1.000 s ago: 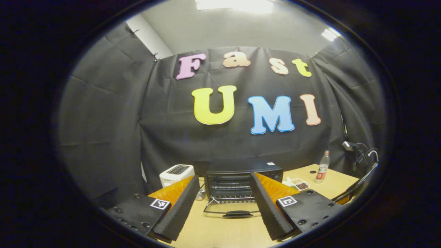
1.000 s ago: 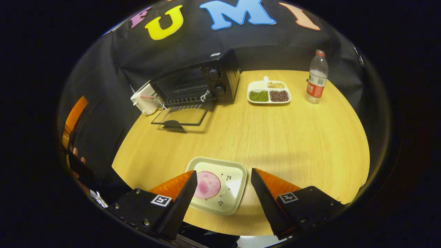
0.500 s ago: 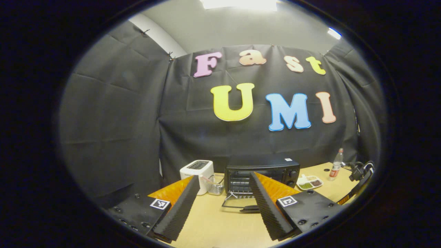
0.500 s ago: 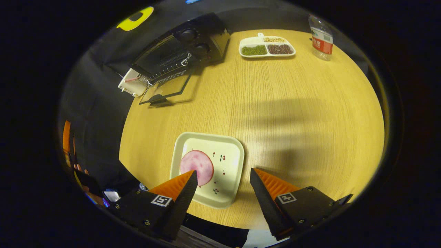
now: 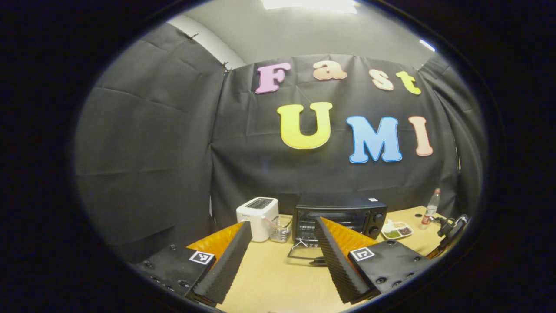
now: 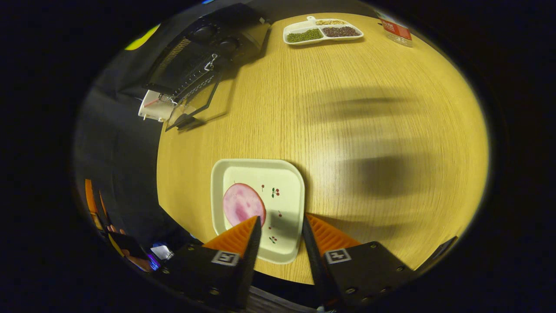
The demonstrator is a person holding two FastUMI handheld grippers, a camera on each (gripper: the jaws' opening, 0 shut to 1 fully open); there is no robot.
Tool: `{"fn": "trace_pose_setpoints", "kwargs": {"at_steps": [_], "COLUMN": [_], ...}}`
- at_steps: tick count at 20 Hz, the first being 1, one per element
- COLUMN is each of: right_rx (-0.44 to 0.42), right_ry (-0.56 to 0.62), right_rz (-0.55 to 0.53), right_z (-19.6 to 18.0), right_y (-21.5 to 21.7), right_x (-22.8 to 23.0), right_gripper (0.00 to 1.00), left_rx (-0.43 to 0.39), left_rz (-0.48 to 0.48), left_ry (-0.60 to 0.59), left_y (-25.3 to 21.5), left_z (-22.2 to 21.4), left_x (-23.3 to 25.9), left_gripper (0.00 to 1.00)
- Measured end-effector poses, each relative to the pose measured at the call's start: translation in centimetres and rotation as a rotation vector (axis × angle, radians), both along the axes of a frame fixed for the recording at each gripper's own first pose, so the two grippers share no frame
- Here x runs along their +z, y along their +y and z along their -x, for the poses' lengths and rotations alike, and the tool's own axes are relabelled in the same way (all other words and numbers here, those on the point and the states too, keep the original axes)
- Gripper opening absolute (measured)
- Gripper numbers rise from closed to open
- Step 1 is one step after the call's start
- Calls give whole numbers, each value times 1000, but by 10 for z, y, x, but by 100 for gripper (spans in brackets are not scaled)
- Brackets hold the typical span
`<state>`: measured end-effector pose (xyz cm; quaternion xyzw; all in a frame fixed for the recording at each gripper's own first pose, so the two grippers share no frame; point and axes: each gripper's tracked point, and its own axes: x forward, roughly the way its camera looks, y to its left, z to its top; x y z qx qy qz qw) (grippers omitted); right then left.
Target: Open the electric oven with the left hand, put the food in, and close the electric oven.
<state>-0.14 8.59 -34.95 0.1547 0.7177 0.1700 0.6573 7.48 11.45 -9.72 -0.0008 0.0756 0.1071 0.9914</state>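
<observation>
In the left gripper view the black electric oven stands at the back of the wooden table, its glass door folded down flat. My left gripper hangs open well in front of it, nothing between its fingers. In the right gripper view a cream square plate with a round pink slice of food lies near the table's front edge. My right gripper hovers over the plate's near half, jaws narrowed with a gap left, the slice just left of the left finger. The oven and its lowered door sit far back left.
A white toaster and a small wire basket stand left of the oven. A sectioned dish of beans and a plastic bottle are at the back right. The table is bare between plate and oven.
My left gripper has drawn back from the oven, which now looks smaller. The right gripper tilted down over the plate and its fingers closed in partway.
</observation>
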Motion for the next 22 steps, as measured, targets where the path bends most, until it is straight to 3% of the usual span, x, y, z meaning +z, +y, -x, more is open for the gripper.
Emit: {"fn": "trace_pose_setpoints", "kwargs": {"at_steps": [1, 2, 4, 5, 6, 12, 22], "right_rx": [-9, -13, 5, -27, -9, 16, -163], "right_ry": [10, 27, 42, 55, 54, 4, -13], "right_rz": [-5, -20, -6, -12, -15, -91, -283], "right_z": [2, 3, 6, 0, -1, -1, -13], "right_y": [1, 2, -1, -3, -13, -4, 32], "right_x": [-3, -1, -8, -9, -8, -9, 22], "right_gripper": [27, 22, 22, 22, 1, 0, 0], "left_rx": [2, 1, 0, 2, 3, -16, -18], "left_rz": [4, 11, 21, 20, 20, 15, 27], "left_ry": [0, -6, -10, -11, -12, -9, -32], "left_y": [0, -1, 0, 1, 0, -7, -4], "left_z": [0, 0, -1, -2, -3, -4, -10], "left_x": [-1, 1, 2, 2, 2, 4, 12], "left_gripper": [100, 98, 98, 98, 98, 98, 98]}}
